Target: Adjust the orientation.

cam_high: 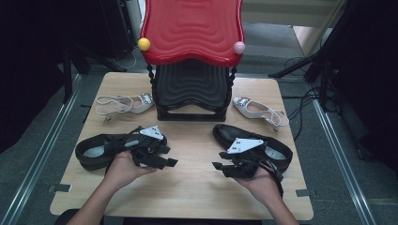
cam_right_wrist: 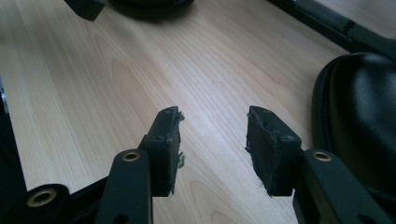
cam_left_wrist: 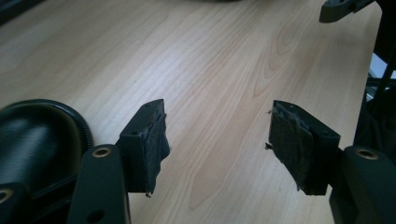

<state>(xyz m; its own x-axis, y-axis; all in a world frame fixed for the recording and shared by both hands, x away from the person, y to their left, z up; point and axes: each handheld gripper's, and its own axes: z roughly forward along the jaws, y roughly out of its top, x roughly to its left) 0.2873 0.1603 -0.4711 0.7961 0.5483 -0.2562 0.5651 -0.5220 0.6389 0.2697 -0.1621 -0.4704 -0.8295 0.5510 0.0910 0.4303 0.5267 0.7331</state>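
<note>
On the wooden table lie two black leather shoes, one at the left and one at the right. My left gripper rests just in front of the left shoe and points toward the table's middle. Its jaws stand open over bare wood, with the left shoe's toe beside them. My right gripper sits in front of the right shoe, facing the left one. It is open with nothing between the pads, and the black shoe lies close at its side.
A shoe rack stands at the back centre, with a red wavy top shelf and a black lower shelf. A white slingback heel lies on either side of it, left and right. Stands and cables surround the table.
</note>
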